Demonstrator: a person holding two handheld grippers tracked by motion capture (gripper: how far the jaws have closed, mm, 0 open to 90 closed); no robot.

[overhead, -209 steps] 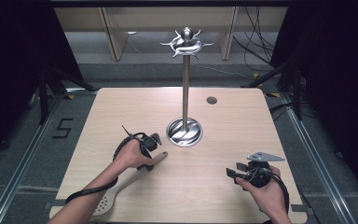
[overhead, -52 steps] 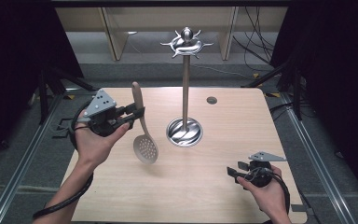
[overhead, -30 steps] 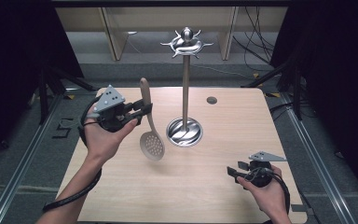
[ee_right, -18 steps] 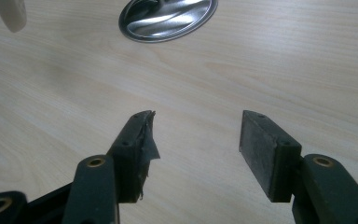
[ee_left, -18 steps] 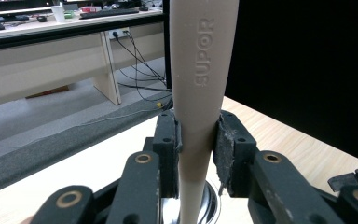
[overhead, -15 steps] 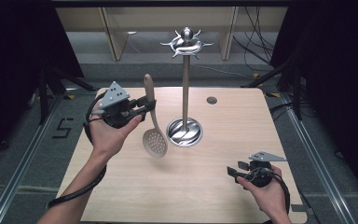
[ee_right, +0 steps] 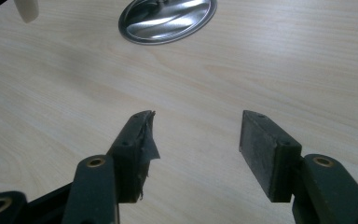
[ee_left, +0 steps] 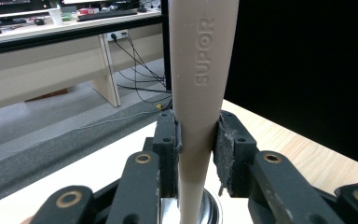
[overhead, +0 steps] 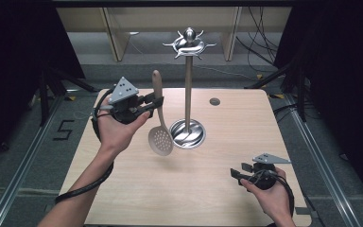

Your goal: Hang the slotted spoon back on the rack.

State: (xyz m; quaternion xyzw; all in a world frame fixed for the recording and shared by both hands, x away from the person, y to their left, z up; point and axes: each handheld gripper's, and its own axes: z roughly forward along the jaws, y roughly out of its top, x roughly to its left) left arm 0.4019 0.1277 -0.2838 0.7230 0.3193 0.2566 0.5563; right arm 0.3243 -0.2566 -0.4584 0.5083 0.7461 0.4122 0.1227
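The left tongs (overhead: 153, 101) are clenched on the handle of a beige skimmer (overhead: 159, 124), gripping it roughly midway along its length; in the left gripper view the two black pads press on either side of the handle (ee_left: 200, 93), which carries the raised lettering "SUPOR". The skimmer hangs close to upright above the worktop (overhead: 123, 189), handle end up and its perforated round head (overhead: 160, 140) down, tilted slightly (the head sits a little to the right of the handle top in the high view). It is held just to the left of a metal stand (overhead: 187, 85), whose thin pole rises from a round shiny base (overhead: 191, 135) to a crown of hooks (overhead: 187, 45) at the top; the head appears beside the base, not touching it as far as can be told. The right tongs (overhead: 238, 171) are released, jaws well apart with nothing between them, low over the front right part of the worktop; in the right gripper view they point toward the stand's base (ee_right: 168, 18), well apart from it, with bare wood (ee_right: 196, 121) between the jaws. A small dark round spot (overhead: 214, 101) lies on the far side of the worktop.
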